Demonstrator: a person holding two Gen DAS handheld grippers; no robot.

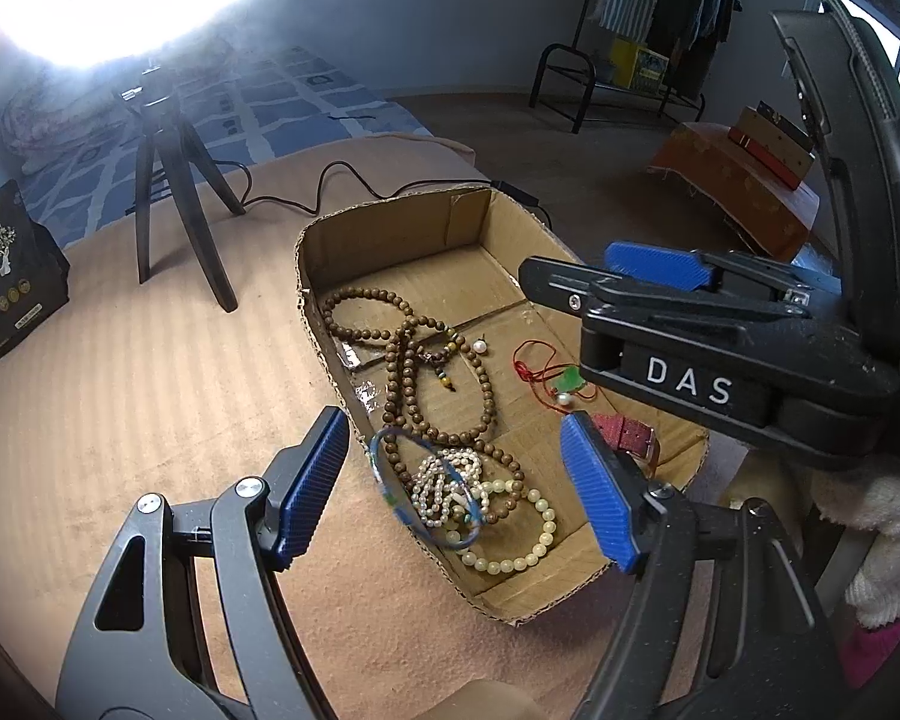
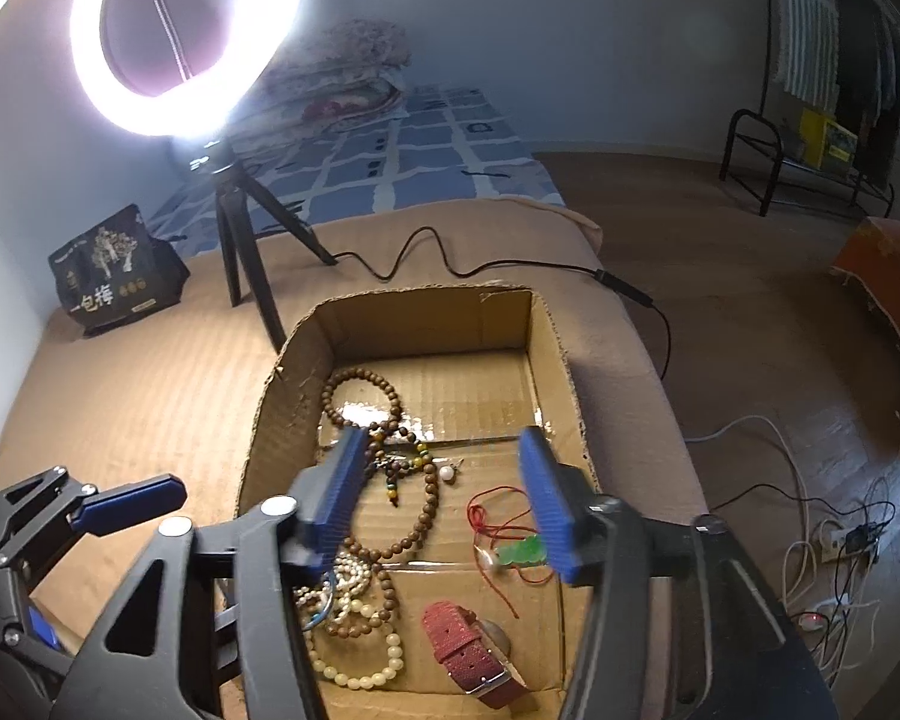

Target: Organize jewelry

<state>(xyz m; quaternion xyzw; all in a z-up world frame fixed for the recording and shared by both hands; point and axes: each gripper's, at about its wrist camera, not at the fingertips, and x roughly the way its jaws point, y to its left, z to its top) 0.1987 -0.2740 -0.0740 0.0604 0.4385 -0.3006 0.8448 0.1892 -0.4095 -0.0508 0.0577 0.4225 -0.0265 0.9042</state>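
Tan bedding [image 2: 150,396] holds cardboard box [image 2: 426,324]; right gripper [image 2: 444,501] hides beads [image 2: 384,420].

Left claw [image 1: 456,480]: angled steeply downward, jaws spread wide, blue ribbed pads [image 1: 597,495] well apart, nothing pressed between them. Right claw [image 2: 444,498]: same downward tilt, jaws parted and gripping nothing. The right claw sits just beside the left, on its right.
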